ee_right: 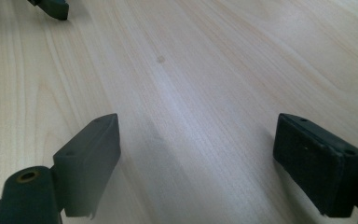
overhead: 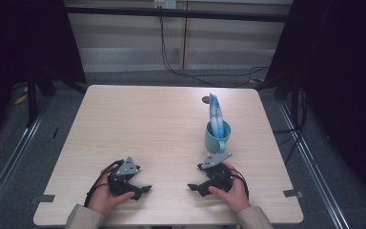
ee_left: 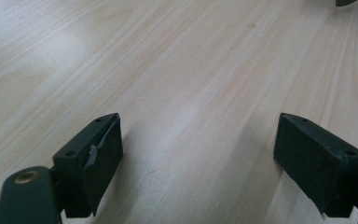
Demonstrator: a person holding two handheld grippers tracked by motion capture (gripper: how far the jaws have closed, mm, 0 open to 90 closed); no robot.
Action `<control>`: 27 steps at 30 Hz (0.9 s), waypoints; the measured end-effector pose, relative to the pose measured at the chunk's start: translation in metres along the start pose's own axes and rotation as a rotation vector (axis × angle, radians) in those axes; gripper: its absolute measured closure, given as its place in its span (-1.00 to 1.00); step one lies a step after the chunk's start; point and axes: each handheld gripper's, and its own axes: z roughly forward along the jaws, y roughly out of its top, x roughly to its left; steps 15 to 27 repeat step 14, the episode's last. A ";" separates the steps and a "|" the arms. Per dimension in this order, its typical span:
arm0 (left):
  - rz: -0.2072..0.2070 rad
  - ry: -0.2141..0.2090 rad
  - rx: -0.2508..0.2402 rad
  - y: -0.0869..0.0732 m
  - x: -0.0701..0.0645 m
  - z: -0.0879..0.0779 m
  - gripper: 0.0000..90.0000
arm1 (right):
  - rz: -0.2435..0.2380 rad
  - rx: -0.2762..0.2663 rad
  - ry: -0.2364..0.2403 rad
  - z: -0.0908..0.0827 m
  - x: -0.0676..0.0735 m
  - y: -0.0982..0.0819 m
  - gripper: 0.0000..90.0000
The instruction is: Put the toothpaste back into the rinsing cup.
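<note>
A teal mug [overhead: 217, 137] stands right of the table's middle, with a blue and white packet [overhead: 216, 113] upright inside it. My left gripper [overhead: 145, 189] rests low over the near left part of the wooden table [overhead: 138, 124], held in a hand. Its jaws stand wide apart over bare wood, so my left gripper [ee_left: 198, 154] is open with nothing between them. My right gripper [overhead: 191, 187] lies near the front edge, just in front of the mug. My right gripper [ee_right: 196, 154] is open too, over bare tabletop. The two grippers point toward each other.
A small dark round mark [overhead: 206, 99] sits on the table behind the mug. Black cables [overhead: 190, 71] trail on the grey floor beyond the far edge. Dark stands [overhead: 38, 81] flank both sides of the table. The other gripper's tip [ee_right: 56, 7] shows in the right gripper view.
</note>
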 end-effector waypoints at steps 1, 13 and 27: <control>0.000 0.000 0.000 0.000 0.000 0.000 -0.66 | -0.001 0.001 -0.002 0.000 0.000 0.000 -0.68; 0.000 0.000 -0.002 0.000 0.000 0.000 -0.66 | -0.057 0.008 -0.032 0.001 0.004 -0.002 -0.70; 0.000 0.000 -0.002 0.000 0.000 0.000 -0.66 | -0.056 0.007 -0.029 0.001 0.004 -0.002 -0.70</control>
